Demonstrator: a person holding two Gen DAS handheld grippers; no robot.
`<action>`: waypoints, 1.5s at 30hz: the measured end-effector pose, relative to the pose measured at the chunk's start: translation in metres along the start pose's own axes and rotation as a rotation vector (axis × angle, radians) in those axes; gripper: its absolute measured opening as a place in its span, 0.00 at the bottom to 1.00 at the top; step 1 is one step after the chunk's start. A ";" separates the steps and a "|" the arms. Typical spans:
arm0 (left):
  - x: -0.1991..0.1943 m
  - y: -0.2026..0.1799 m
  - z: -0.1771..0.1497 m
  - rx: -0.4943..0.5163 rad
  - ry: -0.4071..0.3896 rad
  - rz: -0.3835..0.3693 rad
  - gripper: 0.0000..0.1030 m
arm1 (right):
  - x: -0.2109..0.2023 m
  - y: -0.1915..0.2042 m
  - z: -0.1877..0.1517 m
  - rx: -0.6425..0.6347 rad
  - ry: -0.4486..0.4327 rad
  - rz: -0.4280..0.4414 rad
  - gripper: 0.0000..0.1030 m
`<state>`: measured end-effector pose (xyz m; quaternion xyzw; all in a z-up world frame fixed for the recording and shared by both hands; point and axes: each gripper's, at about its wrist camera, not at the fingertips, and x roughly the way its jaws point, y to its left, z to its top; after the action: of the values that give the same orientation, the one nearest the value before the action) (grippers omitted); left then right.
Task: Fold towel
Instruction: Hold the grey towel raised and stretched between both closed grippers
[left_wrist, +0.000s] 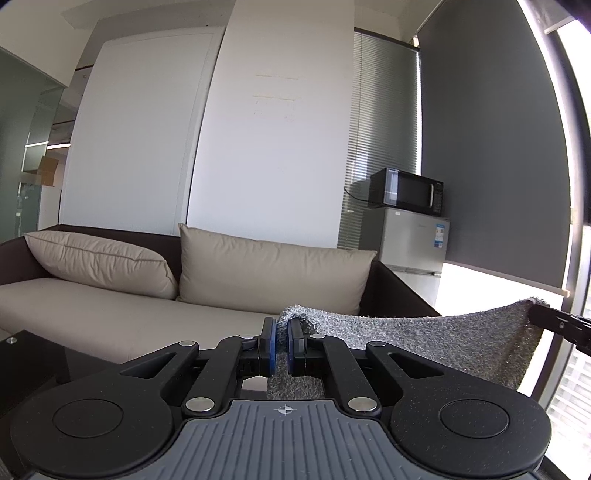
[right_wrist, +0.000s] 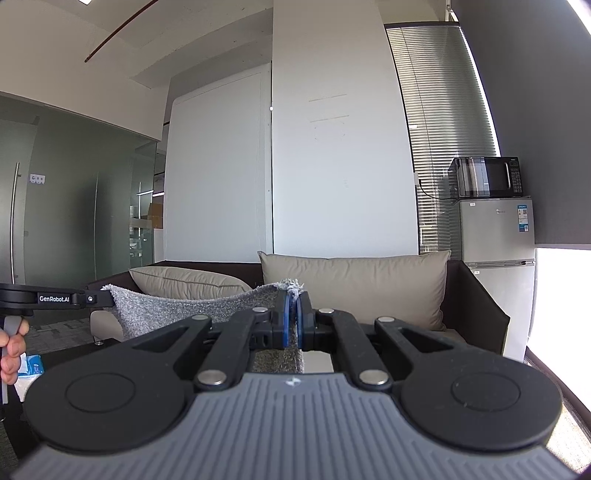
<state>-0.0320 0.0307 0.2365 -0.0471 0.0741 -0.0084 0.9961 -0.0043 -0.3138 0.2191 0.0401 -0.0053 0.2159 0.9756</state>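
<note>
Towel (left_wrist: 443, 343) hangs before beige sofa (left_wrist: 110, 317); microwave (left_wrist: 406, 192) atop fridge (left_wrist: 406, 247).

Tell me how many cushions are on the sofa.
2: one cushion lies at the sofa's left end, the other cushion stands upright at its right. None seem hidden.

Black tongs (left_wrist: 281, 345), blue pads (right_wrist: 286, 317), silver rivets, ribbed grey base.

towel (left_wrist: 436, 343) lower part: hidden behind gripper body | fridge sticker (right_wrist: 522, 218): unreadable
</note>
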 end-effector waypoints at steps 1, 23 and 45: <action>-0.001 0.000 0.000 0.001 0.002 -0.001 0.05 | -0.001 0.001 0.000 -0.004 0.002 0.001 0.04; -0.022 -0.002 0.000 0.021 0.002 -0.003 0.06 | -0.024 0.011 0.012 -0.026 0.012 0.002 0.04; 0.032 -0.002 -0.033 0.055 0.096 0.049 0.06 | 0.024 -0.007 -0.031 0.014 0.165 -0.054 0.04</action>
<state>-0.0048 0.0251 0.1993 -0.0176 0.1224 0.0117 0.9923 0.0206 -0.3072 0.1888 0.0293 0.0779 0.1923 0.9778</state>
